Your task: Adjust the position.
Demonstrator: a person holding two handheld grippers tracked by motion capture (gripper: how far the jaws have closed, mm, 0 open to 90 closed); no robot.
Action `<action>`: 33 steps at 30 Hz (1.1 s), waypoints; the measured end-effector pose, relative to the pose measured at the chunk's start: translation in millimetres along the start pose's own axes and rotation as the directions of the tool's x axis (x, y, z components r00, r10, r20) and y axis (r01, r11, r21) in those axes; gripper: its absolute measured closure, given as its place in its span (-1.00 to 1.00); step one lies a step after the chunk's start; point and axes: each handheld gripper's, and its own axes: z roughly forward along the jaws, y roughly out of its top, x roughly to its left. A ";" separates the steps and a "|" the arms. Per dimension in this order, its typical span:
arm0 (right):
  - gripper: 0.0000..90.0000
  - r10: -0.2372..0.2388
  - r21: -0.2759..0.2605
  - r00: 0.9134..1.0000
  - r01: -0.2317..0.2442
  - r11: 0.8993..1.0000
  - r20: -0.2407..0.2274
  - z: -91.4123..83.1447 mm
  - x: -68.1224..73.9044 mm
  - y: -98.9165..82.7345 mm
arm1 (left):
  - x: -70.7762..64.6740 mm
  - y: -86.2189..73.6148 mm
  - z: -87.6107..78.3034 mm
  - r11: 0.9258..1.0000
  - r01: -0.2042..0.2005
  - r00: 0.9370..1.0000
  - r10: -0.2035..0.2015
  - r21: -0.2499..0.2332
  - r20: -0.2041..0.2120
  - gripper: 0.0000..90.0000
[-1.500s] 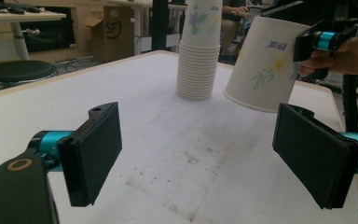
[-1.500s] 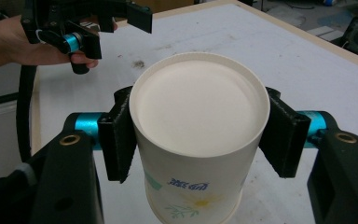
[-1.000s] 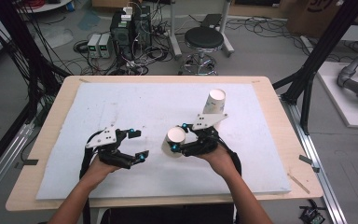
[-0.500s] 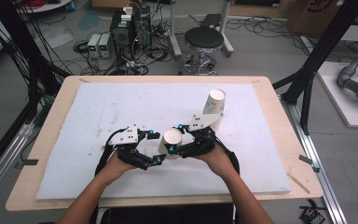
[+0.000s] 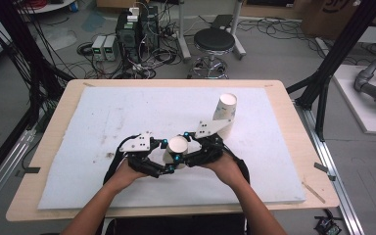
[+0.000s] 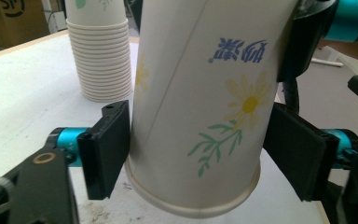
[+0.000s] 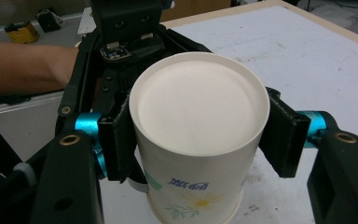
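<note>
A white paper cup (image 5: 177, 145) with a daisy print is held upside down over the white mat, its closed base up and its rim low. My right gripper (image 7: 198, 135) is shut on it just under the base (image 7: 198, 102). My left gripper (image 6: 196, 154) has just been closing around the same cup (image 6: 205, 93) lower down, near the rim. Its two pads (image 6: 107, 149) now lie against the cup's sides. In the high view the left gripper (image 5: 169, 164) and right gripper (image 5: 186, 152) face each other at the mat's front centre.
A tall stack of matching cups (image 5: 225, 106) stands upside down at the back right of the mat (image 5: 103, 112), also behind the held cup in the left gripper view (image 6: 103, 51). Behind the wooden table (image 5: 63, 105) are a stool (image 5: 214, 41) and cabled equipment.
The left hand has moved right, up to the cup in the right gripper, and its jaws have closed onto the cup's sides. The right hand and the cup stayed in place.
</note>
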 end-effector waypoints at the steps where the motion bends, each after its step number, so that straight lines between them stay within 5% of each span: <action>1: -0.19 0.004 0.002 1.000 -0.004 1.000 -0.003 0.2 -0.1 -0.1 | 0.1 0.0 -0.2 1.000 -0.001 1.000 0.001 0.006 0.004 -0.39; 5: -0.21 0.016 0.001 1.000 -0.016 1.000 -0.005 0.9 -0.2 -0.2 | -0.5 1.5 -2.2 1.000 -0.016 1.000 0.015 0.021 0.009 -0.22; 6: -0.32 0.029 0.002 1.000 -0.029 1.000 -0.007 1.1 -0.8 0.2 | 0.0 2.3 -2.7 0.999 -0.016 1.000 0.016 0.030 0.012 -0.21; 7: -0.64 0.032 0.019 0.999 -0.033 0.999 0.035 2.0 -0.7 1.4 | 1.0 4.8 -3.5 0.998 -0.021 1.000 0.020 0.059 0.013 -0.20; 13: -0.63 -0.018 0.082 0.999 0.014 0.997 0.048 -1.3 -3.6 4.4 | 2.9 14.3 -4.9 0.986 -0.046 0.999 0.043 0.163 0.018 -0.19; 15: -0.63 -0.050 0.113 0.998 0.046 0.993 0.039 -2.4 -3.7 5.7 | 3.9 20.1 -5.6 0.972 -0.068 0.998 0.062 0.227 0.033 -0.19; 17: -0.63 -0.088 0.144 0.995 0.081 0.986 0.039 -2.9 -3.1 7.4 | 4.0 21.9 -5.6 0.967 -0.073 0.997 0.065 0.243 0.040 -0.19; 19: -0.63 -0.104 0.161 0.994 0.100 0.982 0.017 -3.6 -2.9 8.1 | 4.5 27.7 -5.9 0.950 -0.099 0.995 0.089 0.296 0.049 -0.19; 20: -0.63 -0.115 0.172 0.993 0.112 0.979 0.008 -4.0 -2.8 8.8 | 4.5 27.7 -5.9 0.950 -0.099 0.995 0.089 0.296 0.049 -0.20; 23: -0.63 -0.150 0.204 0.989 0.147 0.968 -0.001 -5.0 -1.7 10.9 | 5.2 31.9 -4.7 0.933 -0.114 0.993 0.097 0.342 0.065 -0.20; 24: -0.63 -0.157 0.209 0.988 0.155 0.966 -0.005 -5.1 -1.7 11.4 | 5.6 33.1 -4.5 0.927 -0.119 0.992 0.101 0.357 0.069 -0.20; 25: -0.63 -0.163 0.215 0.987 0.160 0.963 -0.006 -5.2 -1.5 11.9 | 6.0 36.3 -3.5 0.911 -0.134 0.990 0.110 0.389 0.084 -0.20; 27: -0.63 -0.168 0.226 0.986 0.167 0.960 -0.013 -4.3 -1.7 12.3 | 6.0 37.5 -3.0 0.907 -0.135 0.990 0.109 0.399 0.088 -0.20; 30: -0.63 -0.184 0.241 0.983 0.184 0.953 -0.024 -3.0 -1.6 12.9 | 6.1 42.2 -1.4 0.882 -0.158 0.986 0.121 0.444 0.111 -0.20; 33: -0.63 -0.195 0.257 0.980 0.199 0.946 -0.040 -0.8 -1.1 13.2 | 6.5 44.6 -0.8 0.871 -0.166 0.985 0.120 0.461 0.127 -0.21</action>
